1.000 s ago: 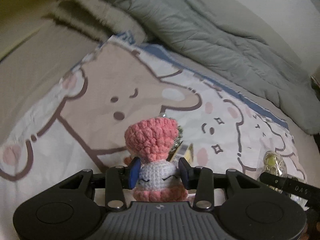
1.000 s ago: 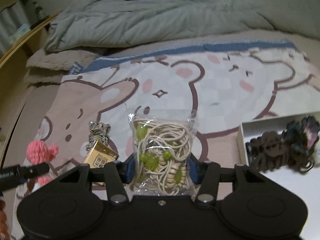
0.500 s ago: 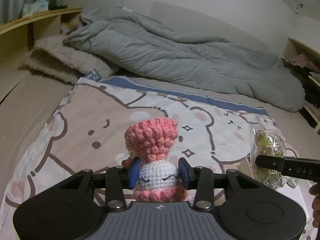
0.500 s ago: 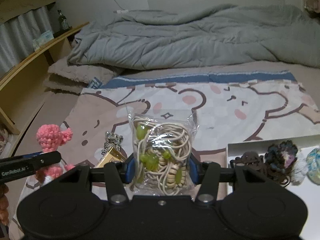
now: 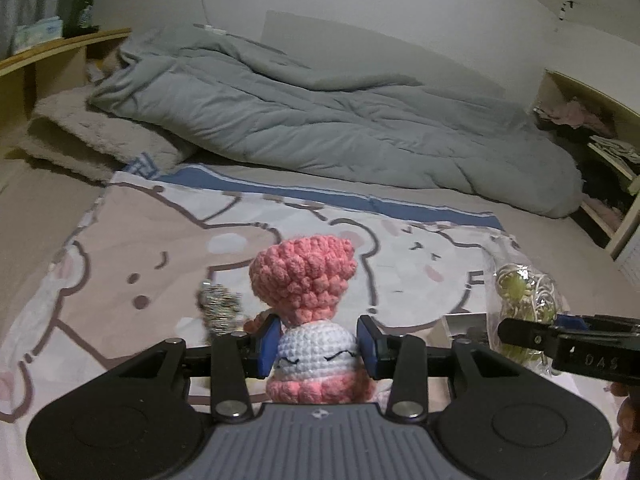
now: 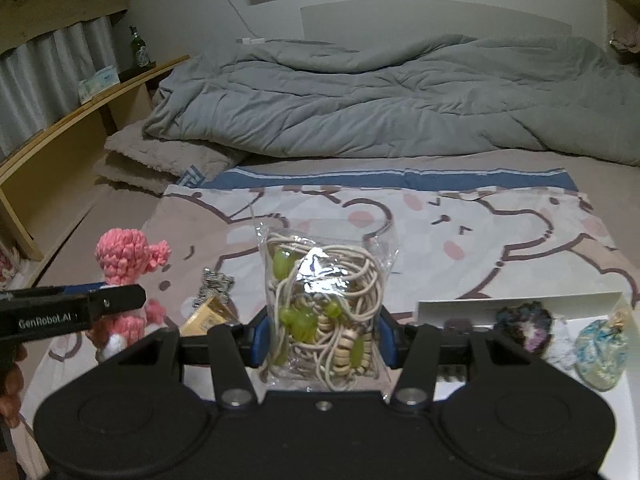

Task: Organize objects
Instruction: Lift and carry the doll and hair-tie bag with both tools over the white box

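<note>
My left tool (image 5: pixel 318 346) grips the crochet doll (image 5: pixel 310 320), my right tool (image 6: pixel 320 338) the bag of beaded cords (image 6: pixel 324 300) — both carried; next, lower them into the white box (image 6: pixel 520 306).

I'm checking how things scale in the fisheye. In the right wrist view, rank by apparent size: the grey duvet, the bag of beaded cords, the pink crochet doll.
1. grey duvet, largest, though farthest.
2. bag of beaded cords, enlarged by nearness, clamped in the right gripper.
3. pink crochet doll, smallest, partly hidden by the left gripper.

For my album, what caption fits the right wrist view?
Right tool grips a clear bag of beaded cords above the cartoon blanket, near a white box.
</note>
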`<state>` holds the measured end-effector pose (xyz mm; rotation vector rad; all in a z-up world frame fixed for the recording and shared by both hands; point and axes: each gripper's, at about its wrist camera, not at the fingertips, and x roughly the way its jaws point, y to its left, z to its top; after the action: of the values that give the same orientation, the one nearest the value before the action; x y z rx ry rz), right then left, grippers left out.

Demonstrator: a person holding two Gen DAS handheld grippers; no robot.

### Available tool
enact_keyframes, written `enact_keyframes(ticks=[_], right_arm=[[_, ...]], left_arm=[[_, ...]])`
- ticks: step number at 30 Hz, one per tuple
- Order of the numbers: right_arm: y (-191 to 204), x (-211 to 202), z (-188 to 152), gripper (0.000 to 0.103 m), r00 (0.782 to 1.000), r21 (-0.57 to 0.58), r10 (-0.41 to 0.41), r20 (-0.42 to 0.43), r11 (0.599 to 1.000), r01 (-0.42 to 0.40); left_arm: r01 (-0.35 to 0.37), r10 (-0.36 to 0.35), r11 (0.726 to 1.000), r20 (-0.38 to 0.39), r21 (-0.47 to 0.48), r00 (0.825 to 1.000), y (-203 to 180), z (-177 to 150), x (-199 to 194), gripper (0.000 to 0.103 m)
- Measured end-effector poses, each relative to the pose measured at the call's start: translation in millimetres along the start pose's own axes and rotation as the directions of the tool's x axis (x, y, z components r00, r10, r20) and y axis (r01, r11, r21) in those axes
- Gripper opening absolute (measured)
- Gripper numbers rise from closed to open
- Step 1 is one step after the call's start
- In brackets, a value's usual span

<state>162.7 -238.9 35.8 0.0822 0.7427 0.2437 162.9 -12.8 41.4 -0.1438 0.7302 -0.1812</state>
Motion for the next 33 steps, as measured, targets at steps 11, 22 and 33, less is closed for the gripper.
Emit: enact_keyframes(ticks=[11,22,33], right_arm=[[-69.5,-29.1,-12.3,0.053,0.995,0.028,-0.098,0.013,0.995,0.098],[-138.9,-54.5,-28.4,0.053,0.98,0.095,-0.2,0.014,0.976,0.198],[-194.2,-63.6,-49.2,0.053,0.959,0.121,-0.281,-0.027,0.952,0.282]], left_arm=[[0.099,-0.098,0.994,-0.021,0.048,0.995,-66.7,-4.7,18.7,0.043],[0.204,-0.2,0.976,-0.062,0.075,0.978,-129.7,-14.5,39.2,0.043],[0.317,-0.308,0.946,-0.123,0.065,0.943,-184.4,-31.4,66.0,0.043]])
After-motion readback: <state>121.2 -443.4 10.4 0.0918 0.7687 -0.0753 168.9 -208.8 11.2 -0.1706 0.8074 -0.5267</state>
